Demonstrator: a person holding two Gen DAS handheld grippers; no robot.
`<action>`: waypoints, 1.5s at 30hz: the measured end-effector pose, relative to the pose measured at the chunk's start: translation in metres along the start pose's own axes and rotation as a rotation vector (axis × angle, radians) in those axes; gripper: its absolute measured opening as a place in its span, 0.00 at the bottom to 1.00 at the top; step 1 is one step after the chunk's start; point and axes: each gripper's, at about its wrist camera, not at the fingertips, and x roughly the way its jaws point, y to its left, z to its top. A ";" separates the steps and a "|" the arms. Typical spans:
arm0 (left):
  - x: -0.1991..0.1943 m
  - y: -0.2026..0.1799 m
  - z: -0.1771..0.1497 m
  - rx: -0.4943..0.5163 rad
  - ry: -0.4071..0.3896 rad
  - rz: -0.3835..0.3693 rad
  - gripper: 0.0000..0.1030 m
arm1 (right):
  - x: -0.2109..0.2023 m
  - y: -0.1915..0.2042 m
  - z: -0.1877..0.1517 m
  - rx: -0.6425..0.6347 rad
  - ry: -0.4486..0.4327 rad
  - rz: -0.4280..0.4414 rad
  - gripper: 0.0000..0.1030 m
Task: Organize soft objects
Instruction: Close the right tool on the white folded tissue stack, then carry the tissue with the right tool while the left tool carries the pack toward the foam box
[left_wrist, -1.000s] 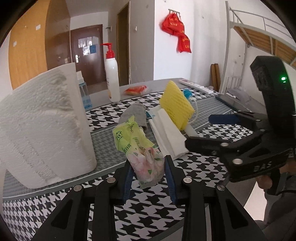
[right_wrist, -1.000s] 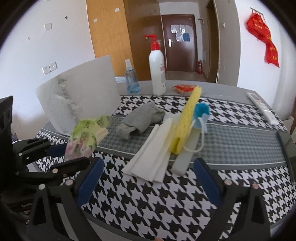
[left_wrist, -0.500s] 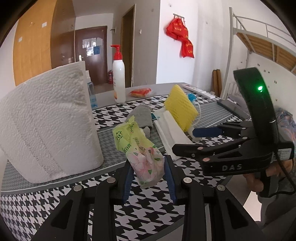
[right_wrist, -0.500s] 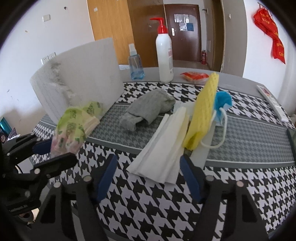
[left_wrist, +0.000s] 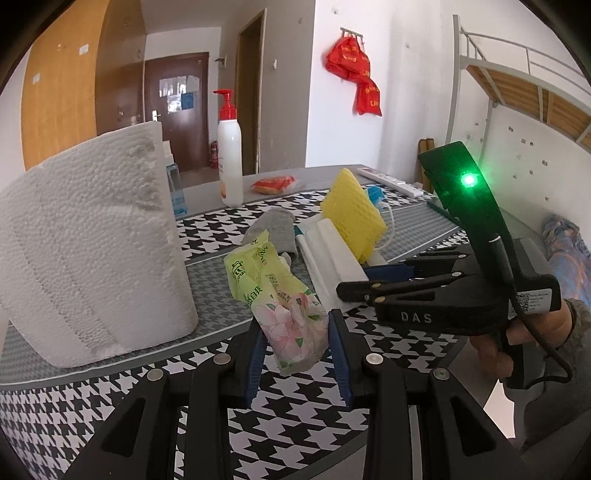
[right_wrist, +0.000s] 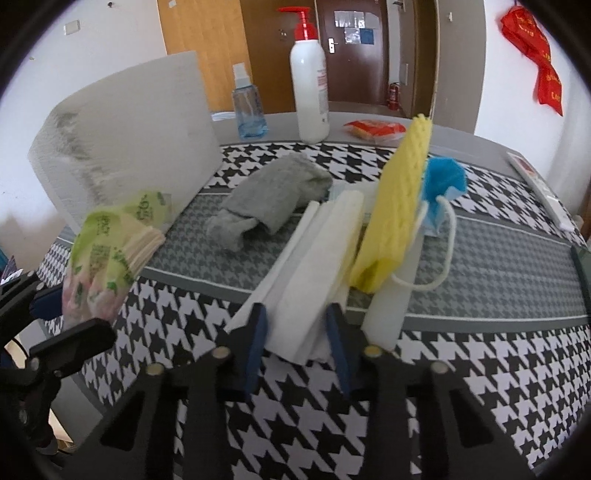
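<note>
Between the right gripper (right_wrist: 295, 332) fingers lies the white folded cloth (right_wrist: 317, 266), seemingly gripped

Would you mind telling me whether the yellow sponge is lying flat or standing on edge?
On edge, tilted. The yellow sponge rises well above the folded white cloth beside it, its lower edge down by the cloth.

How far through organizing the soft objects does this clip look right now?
Nothing looks sorted yet. In hand: the left gripper clamps the green floral tissue packet, and the right gripper is closing around the folded white cloth; whether it grips is unclear. Left on the houndstooth table: grey sock, yellow sponge, blue face mask.
</note>
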 end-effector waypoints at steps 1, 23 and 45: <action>0.000 0.000 0.000 0.001 0.000 0.000 0.34 | 0.000 0.000 0.000 -0.003 0.001 -0.010 0.25; -0.007 0.000 0.013 0.020 -0.049 0.020 0.34 | -0.052 -0.003 -0.005 -0.004 -0.119 -0.020 0.09; -0.036 -0.005 0.033 0.064 -0.139 0.032 0.34 | -0.098 0.006 0.002 -0.034 -0.248 -0.030 0.09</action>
